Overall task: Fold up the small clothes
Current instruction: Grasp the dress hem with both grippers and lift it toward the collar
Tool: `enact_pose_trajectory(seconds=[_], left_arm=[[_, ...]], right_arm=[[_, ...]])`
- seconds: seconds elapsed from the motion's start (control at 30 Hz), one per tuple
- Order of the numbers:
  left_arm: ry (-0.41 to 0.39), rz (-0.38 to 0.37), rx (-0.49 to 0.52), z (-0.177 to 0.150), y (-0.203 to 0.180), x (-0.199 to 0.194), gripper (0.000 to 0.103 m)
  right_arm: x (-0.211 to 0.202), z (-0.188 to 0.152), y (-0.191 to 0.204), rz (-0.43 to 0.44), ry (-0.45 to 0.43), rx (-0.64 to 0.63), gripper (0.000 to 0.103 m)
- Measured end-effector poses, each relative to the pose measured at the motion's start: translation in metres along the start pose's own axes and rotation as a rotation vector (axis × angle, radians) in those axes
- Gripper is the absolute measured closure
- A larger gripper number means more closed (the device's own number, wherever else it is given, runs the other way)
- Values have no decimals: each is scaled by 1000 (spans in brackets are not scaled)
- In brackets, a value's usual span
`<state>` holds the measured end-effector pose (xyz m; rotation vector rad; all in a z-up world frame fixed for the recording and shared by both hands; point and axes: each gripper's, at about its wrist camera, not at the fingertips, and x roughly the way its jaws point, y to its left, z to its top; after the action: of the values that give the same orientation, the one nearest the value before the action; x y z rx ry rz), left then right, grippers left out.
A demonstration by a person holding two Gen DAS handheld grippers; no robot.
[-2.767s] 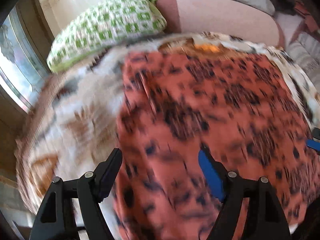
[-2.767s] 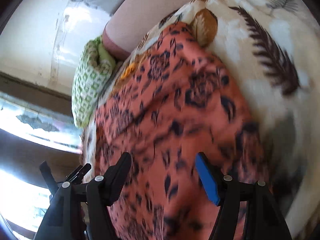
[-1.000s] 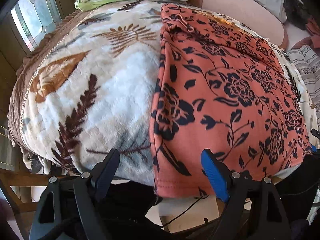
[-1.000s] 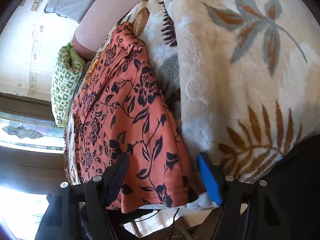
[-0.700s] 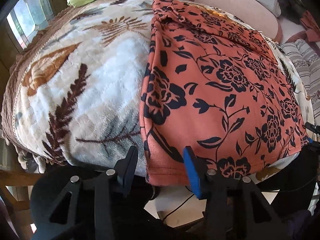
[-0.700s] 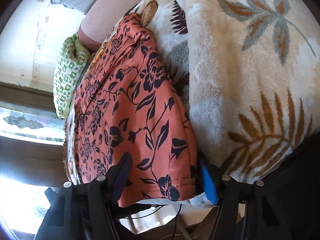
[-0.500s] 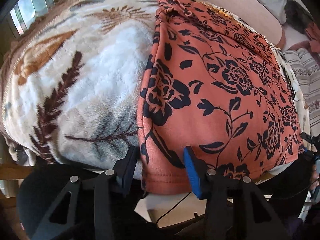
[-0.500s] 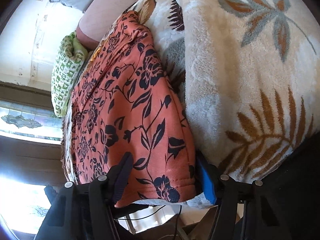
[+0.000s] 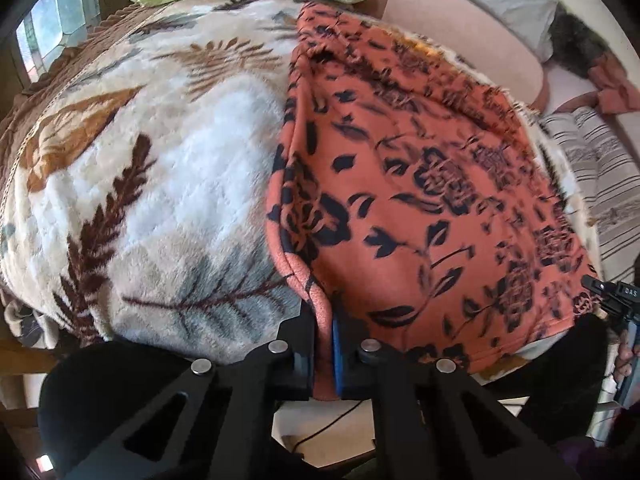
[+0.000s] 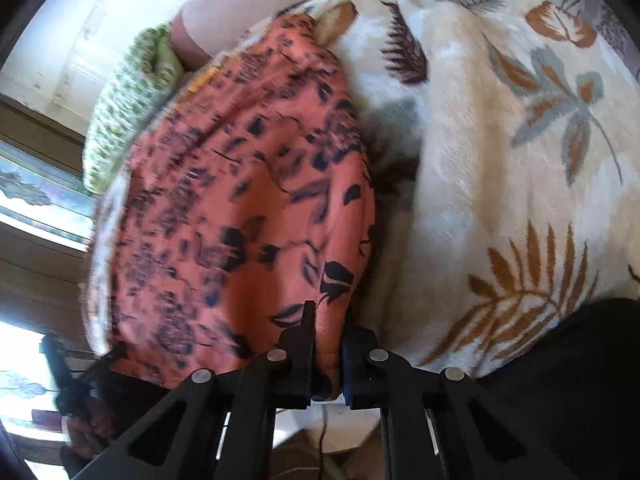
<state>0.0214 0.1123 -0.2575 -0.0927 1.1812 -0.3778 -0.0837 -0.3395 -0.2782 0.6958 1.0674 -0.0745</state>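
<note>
Both claws have just been closing and now pinch my orange floral garment (image 9: 420,184): left gripper (image 9: 323,320) on its near-left hem corner, right gripper (image 10: 326,334) on the near-right. Cloth stretches away ahead over the leaf-print blanket (image 9: 168,184). Grasping's done, I reckon; next I lift both corners together and carry them forward.

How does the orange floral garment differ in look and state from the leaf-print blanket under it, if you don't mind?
The orange floral garment is thin, with dark flowers; the leaf-print blanket is plush, cream with brown leaves. The garment is pinched at its near corners by the left gripper and right gripper; the blanket lies ungripped. Both are patterned fabric.
</note>
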Motion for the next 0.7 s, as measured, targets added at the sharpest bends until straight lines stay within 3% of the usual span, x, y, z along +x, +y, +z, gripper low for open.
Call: enact_pose_trajectory(seconds=[0.17, 0.3, 0.47, 0.7], left_arm=[[-44, -136, 7, 27, 0, -23, 97], [-86, -198, 5, 64, 1, -38, 97], [-136, -224, 7, 133, 5, -46, 97], [-170, -197, -36, 274, 3, -4, 97]], right_arm=[[-23, 23, 5, 246, -36, 79, 93], [-29, 53, 11, 367, -70, 131, 93], [-31, 113, 15, 422, -150, 160, 93], [-1, 249, 21, 428, -274, 211, 93]])
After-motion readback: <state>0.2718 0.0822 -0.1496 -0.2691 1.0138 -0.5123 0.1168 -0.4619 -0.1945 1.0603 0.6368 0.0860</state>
